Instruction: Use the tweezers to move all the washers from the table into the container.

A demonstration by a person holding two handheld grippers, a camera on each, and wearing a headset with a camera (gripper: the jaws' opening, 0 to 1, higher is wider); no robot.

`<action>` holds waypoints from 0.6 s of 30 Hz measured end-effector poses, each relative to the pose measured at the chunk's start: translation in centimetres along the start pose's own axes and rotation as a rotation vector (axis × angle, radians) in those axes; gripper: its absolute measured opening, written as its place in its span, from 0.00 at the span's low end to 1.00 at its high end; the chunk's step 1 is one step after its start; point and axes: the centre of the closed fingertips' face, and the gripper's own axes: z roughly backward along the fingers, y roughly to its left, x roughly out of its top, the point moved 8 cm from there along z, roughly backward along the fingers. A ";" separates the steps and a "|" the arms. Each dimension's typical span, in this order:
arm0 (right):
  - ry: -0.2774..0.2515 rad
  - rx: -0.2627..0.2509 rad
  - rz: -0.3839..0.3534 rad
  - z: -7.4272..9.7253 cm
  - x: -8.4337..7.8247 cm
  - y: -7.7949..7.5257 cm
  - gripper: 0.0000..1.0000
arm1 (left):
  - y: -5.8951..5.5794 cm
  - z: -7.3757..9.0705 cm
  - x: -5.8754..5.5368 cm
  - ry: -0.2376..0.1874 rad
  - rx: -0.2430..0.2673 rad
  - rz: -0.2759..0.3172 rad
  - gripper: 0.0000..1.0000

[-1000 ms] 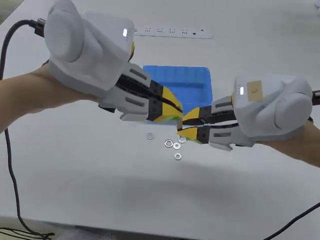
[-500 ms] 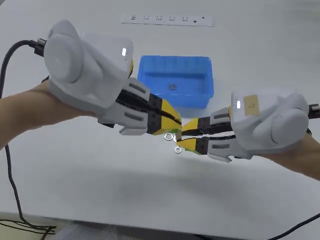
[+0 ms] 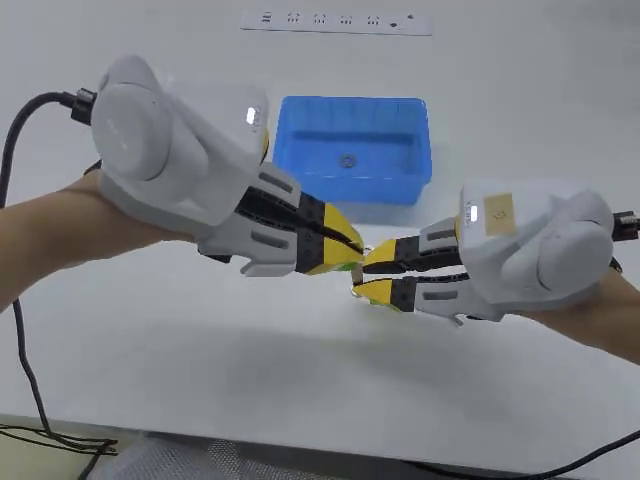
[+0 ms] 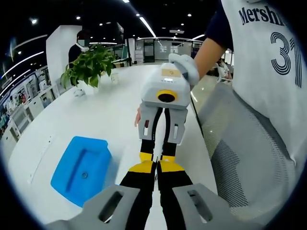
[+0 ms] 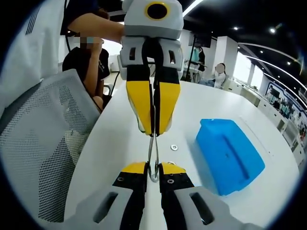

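The left gripper (image 5: 153, 132) has its yellow jaws pressed together on the tweezers (image 5: 153, 151), which reach straight across to my right gripper (image 5: 153, 168). The right jaws are narrow, with the far end of the tweezers between them, but I cannot tell if they really press on it. In the head view the two grippers stand tip to tip above the white counter (image 3: 200, 330), just in front of the blue container (image 3: 356, 188). One washer (image 3: 347, 161) lies on the bottom of the container. In the right gripper view another washer (image 5: 173, 147) lies on the counter, between the tweezers and the container. A power strip (image 3: 335, 20) lies on the counter beyond the container.
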 end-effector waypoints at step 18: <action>-0.018 0.020 -0.039 0.0 0.0 0.0 0.11 | -0.2 -0.3 -0.1 0.006 0.001 0.003 0.06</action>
